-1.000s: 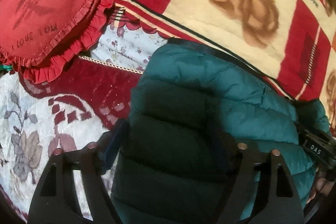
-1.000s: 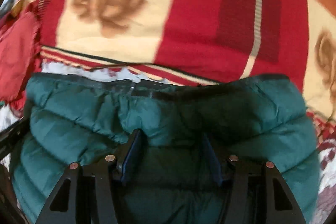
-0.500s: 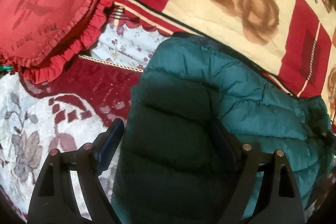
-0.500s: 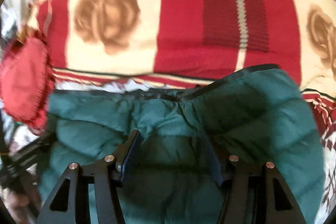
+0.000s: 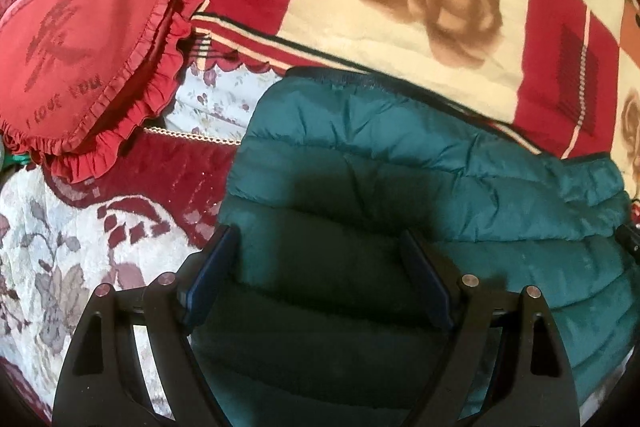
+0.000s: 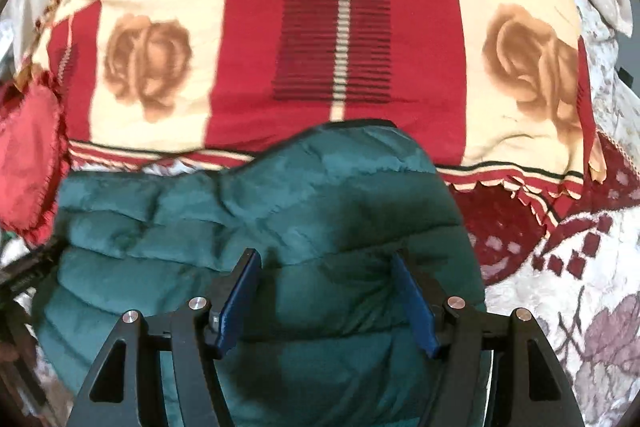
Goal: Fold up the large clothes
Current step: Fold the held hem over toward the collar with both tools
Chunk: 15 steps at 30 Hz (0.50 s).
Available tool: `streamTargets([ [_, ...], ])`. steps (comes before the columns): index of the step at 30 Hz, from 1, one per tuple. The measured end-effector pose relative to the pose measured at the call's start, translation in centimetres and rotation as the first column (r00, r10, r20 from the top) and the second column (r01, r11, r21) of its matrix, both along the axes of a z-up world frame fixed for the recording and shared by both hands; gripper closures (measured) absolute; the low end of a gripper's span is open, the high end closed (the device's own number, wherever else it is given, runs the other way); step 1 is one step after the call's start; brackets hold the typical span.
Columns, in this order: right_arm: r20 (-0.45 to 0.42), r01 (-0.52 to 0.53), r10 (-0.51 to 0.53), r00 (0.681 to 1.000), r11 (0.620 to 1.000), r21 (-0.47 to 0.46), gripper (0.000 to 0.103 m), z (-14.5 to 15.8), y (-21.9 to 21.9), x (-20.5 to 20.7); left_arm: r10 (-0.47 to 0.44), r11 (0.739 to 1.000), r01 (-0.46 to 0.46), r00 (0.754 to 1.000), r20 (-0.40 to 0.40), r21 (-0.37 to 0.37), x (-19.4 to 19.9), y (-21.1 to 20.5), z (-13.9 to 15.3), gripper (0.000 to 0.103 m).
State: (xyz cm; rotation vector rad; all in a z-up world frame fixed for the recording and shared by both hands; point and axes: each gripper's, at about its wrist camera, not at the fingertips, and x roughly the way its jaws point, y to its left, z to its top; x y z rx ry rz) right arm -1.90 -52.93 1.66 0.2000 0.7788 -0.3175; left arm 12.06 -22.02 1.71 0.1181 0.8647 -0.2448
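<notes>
A dark green puffer jacket (image 5: 400,187) lies folded in a thick bundle on the bed, its dark-trimmed edge toward the rose blanket. My left gripper (image 5: 320,259) is open over the jacket's left end, the left finger (image 5: 212,275) at its edge. In the right wrist view the jacket (image 6: 240,219) bulges up at its right end. My right gripper (image 6: 326,279) stands open above that bulge, with padded fabric between the blue pads (image 6: 240,291) and no pinch to be seen. The other gripper (image 6: 28,267) shows at the left edge.
A red, cream and orange rose blanket (image 6: 340,47) lies folded behind the jacket. A red frilled heart cushion (image 5: 80,47) rests at the far left. The floral white and maroon bedspread (image 5: 60,247) shows left and right (image 6: 580,267) of the jacket.
The right gripper has drawn back and to the right, with its fingers a little wider; it has almost left the left wrist view. The left gripper shifted slightly and rolled a little.
</notes>
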Motion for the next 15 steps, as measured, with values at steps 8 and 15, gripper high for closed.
streamTargets([
  [8,0.000,0.025,-0.026,1.000,0.998,0.057,0.032,-2.7,-1.6,1.2,-0.020,1.000,0.020,1.000,-0.018,0.004,1.1,-0.2,-1.3,0.015],
  [15,0.032,0.032,-0.035,0.999,0.996,0.087,0.032,-1.1,-1.4,-0.2,-0.016,1.000,0.016,0.999,-0.037,-0.005,0.7,0.1,-0.9,0.015],
])
